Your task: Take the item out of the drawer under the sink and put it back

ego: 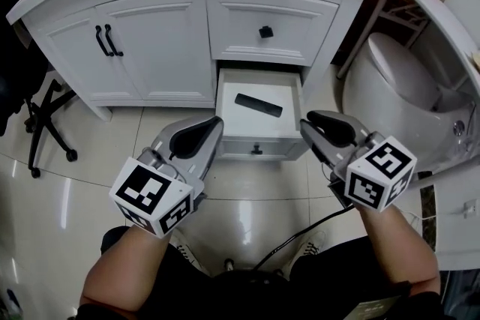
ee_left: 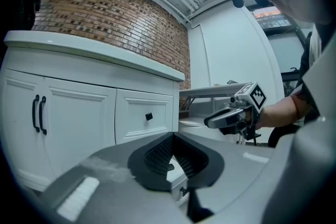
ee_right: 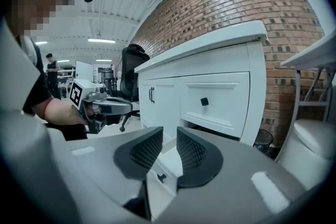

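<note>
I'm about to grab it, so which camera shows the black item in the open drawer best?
The head view: it looks down into the open drawer, where the black item lies flat. Both gripper views catch only the drawer's front, not the item.

Black remote (ego: 258, 105) in open drawer (ego: 262, 82)

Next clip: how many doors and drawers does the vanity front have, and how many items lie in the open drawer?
Doors: 2
Drawers, one shut, one open: 2
Remote: 1
Total: 5
</note>
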A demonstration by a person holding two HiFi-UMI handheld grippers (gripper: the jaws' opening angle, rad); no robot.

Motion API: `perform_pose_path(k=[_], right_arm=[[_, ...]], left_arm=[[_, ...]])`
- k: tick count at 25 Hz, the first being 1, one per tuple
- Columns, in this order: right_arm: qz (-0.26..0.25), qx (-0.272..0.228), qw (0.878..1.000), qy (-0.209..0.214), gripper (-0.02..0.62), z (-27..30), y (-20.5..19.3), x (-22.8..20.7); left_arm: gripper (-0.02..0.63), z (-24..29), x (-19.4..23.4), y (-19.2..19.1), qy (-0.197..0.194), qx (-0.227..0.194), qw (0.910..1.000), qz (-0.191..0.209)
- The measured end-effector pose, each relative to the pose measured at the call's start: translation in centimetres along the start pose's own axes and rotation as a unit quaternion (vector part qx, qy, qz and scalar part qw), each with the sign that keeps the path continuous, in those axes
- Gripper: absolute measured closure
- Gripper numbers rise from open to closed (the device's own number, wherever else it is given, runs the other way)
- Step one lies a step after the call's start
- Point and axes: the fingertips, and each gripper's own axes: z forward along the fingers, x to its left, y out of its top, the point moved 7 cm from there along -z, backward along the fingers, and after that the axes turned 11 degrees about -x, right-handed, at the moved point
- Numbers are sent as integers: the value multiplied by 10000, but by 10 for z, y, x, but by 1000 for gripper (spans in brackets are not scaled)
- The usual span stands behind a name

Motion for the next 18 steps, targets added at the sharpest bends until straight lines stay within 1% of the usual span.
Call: perform_pose_path(k=[1, 2, 6, 9, 12, 15, 18], right_arm=[[-105, 76, 9999, 48, 490, 4, 3, -3], [-187, 160, 9996, 104, 471, 9, 6, -6], [-517, 686, 9956, 374, 462, 34, 3, -20], [-822, 1170, 9878, 623, 460, 60, -4, -30], [-965, 1563, 9799, 779, 459, 92, -21, -43], [-1194, 1939, 9686, 998, 457, 124, -44, -55], [-1556, 2409, 9505, 1194, 456, 156, -66, -69]], left_arm=[[600, 0, 1, 0, 8, -2, 10000, -12], [600, 0, 2, 0, 20, -1, 10000, -25], [600, 0, 6, -1, 9, 9, 10000, -39], [600, 2, 6, -1, -35, 10, 10000, -61], [600, 3, 7, -2, -43, 7, 10000, -81], [600, 3, 8, -2, -55, 15, 10000, -77], [600, 5, 7, -2, -72, 18, 9999, -77]])
